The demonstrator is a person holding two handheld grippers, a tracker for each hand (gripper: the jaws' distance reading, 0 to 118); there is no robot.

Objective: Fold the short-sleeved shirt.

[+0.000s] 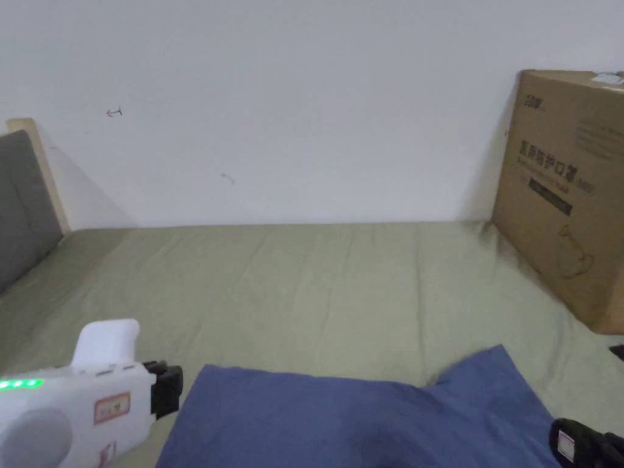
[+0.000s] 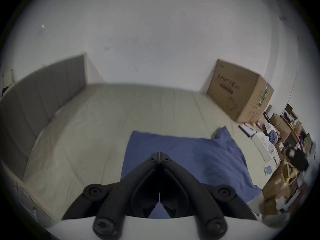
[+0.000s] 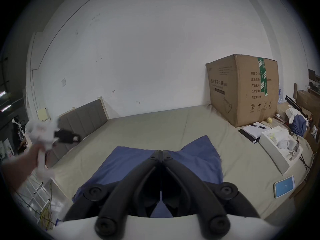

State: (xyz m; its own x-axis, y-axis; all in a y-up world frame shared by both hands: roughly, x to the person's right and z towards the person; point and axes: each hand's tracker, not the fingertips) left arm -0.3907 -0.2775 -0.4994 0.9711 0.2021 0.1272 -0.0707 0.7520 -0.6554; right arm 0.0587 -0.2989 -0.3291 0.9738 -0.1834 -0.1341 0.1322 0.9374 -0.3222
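A blue short-sleeved shirt (image 1: 365, 420) lies flat on the pale green bed sheet (image 1: 317, 280), near the front edge, with one corner sticking out toward the back right (image 1: 496, 365). My left gripper (image 1: 169, 385), white-bodied with black jaws, hovers just left of the shirt's far-left corner. In the left gripper view its jaws (image 2: 159, 154) are pressed together above the shirt (image 2: 199, 153), holding nothing. My right gripper (image 1: 585, 448) is at the shirt's right edge. In the right gripper view it (image 3: 160, 152) is shut too, empty, over the shirt (image 3: 194, 155).
A big cardboard box (image 1: 567, 189) stands on the bed at the back right against the white wall. A grey padded headboard (image 1: 21, 201) lines the left side. A notebook with pen (image 3: 254, 129), a white box (image 3: 282, 146) and a phone (image 3: 284, 186) lie at the bed's right.
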